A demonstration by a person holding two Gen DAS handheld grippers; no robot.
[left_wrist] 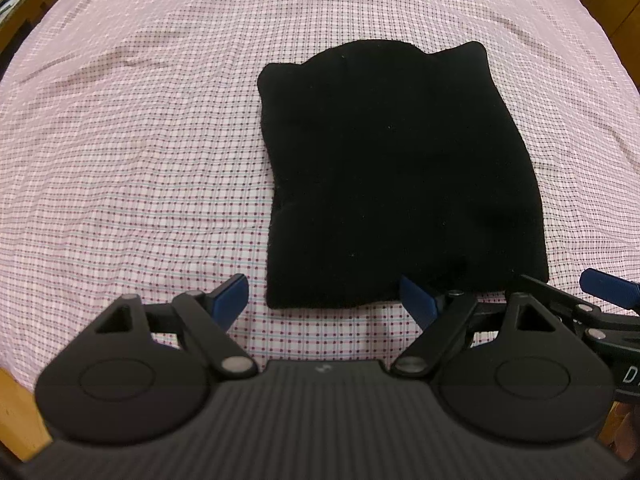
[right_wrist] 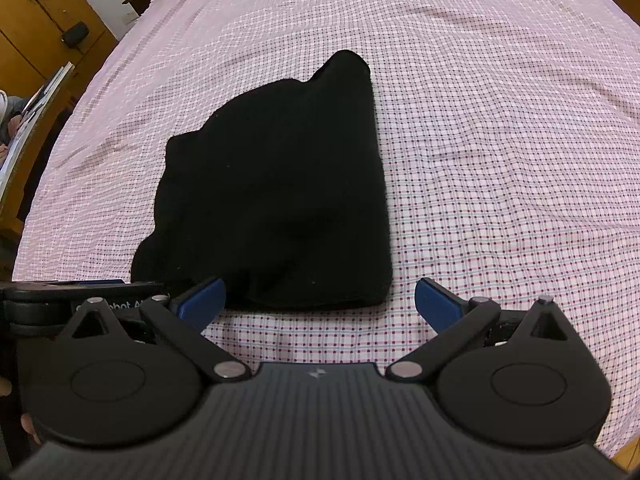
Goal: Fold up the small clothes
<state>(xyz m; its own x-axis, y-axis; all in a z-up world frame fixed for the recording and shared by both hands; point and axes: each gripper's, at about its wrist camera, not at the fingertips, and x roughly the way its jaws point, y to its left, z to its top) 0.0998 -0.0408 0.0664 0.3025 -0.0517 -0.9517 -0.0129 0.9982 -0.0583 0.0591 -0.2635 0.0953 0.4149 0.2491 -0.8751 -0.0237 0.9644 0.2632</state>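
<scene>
Black garment (left_wrist: 396,176) lies folded flat on bed (left_wrist: 140,140), checked pink sheet. Left gripper (left_wrist: 324,292) and right gripper (right_wrist: 320,300) side by side at its near edge, fingers (right_wrist: 202,302) apart, holding nothing.

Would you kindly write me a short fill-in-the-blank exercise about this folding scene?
1. The folded garment is ____ in colour.
2. It lies on a checked ____.
3. The jaws of the left tool and the right tool are both ____.
4. Neither tool is holding the ____.

Missing words: black; bedsheet; open; garment
</scene>
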